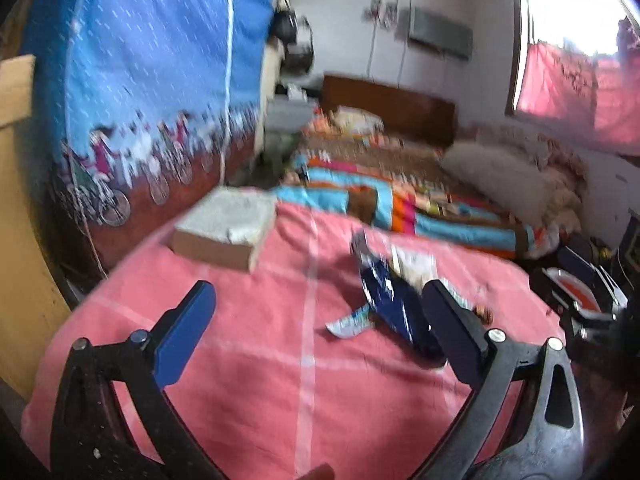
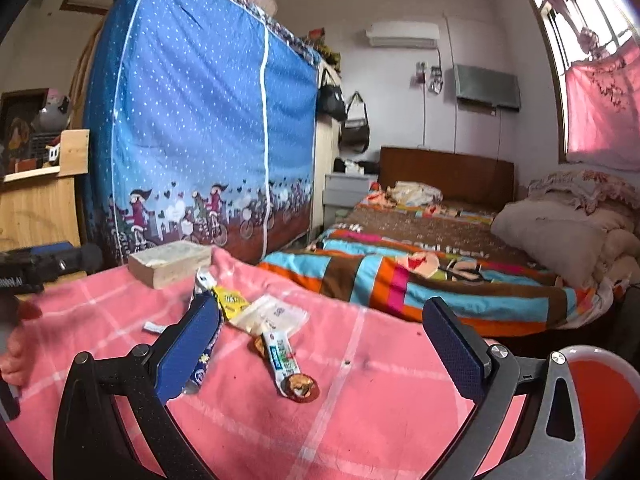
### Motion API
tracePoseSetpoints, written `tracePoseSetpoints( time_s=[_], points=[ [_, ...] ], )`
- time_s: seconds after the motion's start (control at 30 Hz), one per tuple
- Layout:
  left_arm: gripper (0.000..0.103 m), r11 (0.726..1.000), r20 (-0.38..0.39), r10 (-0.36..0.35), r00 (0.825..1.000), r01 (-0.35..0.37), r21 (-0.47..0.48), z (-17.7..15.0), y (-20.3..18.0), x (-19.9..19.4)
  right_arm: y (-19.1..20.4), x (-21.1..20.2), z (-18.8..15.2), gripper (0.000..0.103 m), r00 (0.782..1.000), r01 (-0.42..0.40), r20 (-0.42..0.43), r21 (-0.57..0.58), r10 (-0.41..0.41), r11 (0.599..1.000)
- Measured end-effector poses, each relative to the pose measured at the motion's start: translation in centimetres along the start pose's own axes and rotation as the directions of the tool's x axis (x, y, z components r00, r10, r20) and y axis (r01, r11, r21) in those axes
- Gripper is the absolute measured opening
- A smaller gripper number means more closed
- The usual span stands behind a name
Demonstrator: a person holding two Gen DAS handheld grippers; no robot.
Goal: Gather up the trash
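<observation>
We see a bench [image 2: 360, 420] covered in pink checked cloth, with a bed [image 2: 440, 280] beyond it and a blue wardrobe [image 2: 200, 120] behind. A block [image 2: 170, 262] sits at the bench's far edge. At the right edge stands a red bin [image 2: 592, 392]; its contents are hidden.

The trash lies mid-bench in a loose cluster: a clear bag [image 2: 272, 314], a navy wrapper [image 1: 394, 308], a white wrapper [image 2: 282, 354], a yellow packet [image 2: 231, 302] and a brown lid [image 2: 301, 387].

The left claw [image 1: 316, 328] is wide open and empty, hovering near the navy wrapper. The right claw [image 2: 320, 352] is likewise wide open and empty, straddling the cluster.

We judge the step to be approach before first pickup. Next: lower one claw over a single wrapper, close, carry to the bin.
</observation>
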State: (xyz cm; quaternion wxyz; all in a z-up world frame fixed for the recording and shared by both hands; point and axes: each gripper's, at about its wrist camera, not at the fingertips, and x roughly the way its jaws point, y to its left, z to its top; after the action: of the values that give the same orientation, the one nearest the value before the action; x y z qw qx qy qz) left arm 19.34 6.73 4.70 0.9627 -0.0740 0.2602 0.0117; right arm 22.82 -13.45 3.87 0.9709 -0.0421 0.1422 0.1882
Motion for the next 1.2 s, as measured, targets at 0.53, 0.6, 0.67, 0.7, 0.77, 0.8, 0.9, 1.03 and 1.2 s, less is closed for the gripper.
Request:
tracePoseSetpoints(
  time_s=[0.53,0.6,0.67,0.7,0.77,0.8,0.9,1.03,1.2],
  points=[
    [0.048,0.985,-0.37,-0.113,0.922,0.154,0.083,-0.8,-2.5,7.7,-1.4,4.9,-2.5,0.044,0.922,-0.11,-0.356,0.128,0.149,0.986],
    [0.043,0.983,-0.379,-0.101,0.92,0.151,0.104,-0.9,-2.8,7.7,-1.4,5.1,-2.6,0.041,0.915,-0.12,-0.37,0.135,0.162,0.984],
    [0.035,0.981,-0.382,-0.096,0.919,0.153,0.12,-0.8,-3.1,7.8,-1.3,5.4,-2.9,0.038,0.906,-0.125,-0.388,0.138,0.17,0.982],
    [0.034,0.979,-0.384,-0.097,0.918,0.158,0.132,-0.8,-3.3,7.8,-1.3,5.6,-2.9,0.036,0.903,-0.127,-0.393,0.138,0.172,0.982],
    [0.029,0.974,-0.385,-0.086,0.919,0.159,0.16,-0.9,-3.8,7.5,-1.2,5.7,-2.9,0.025,0.9,-0.13,-0.4,0.138,0.175,0.982],
    [0.028,0.973,-0.384,-0.083,0.92,0.158,0.17,-0.9,-3.9,7.5,-1.2,5.7,-3.0,0.024,0.898,-0.132,-0.402,0.14,0.179,0.981],
    [0.019,0.971,-0.373,-0.083,0.924,0.16,0.18,-1.0,-4.3,6.5,-1.3,5.6,-2.9,0.023,0.9,-0.136,-0.396,0.146,0.184,0.98],
    [0.016,0.976,-0.375,-0.077,0.924,0.147,0.162,-1.3,-4.1,4.9,-1.6,4.5,-2.6,0.023,0.916,-0.136,-0.356,0.155,0.184,0.978],
    [0.003,0.982,-0.373,-0.084,0.924,0.14,0.127,-1.2,-3.7,2.8,-1.7,3.0,-2.3,0.023,0.931,-0.14,-0.319,0.129,0.174,0.982]
  ],
)
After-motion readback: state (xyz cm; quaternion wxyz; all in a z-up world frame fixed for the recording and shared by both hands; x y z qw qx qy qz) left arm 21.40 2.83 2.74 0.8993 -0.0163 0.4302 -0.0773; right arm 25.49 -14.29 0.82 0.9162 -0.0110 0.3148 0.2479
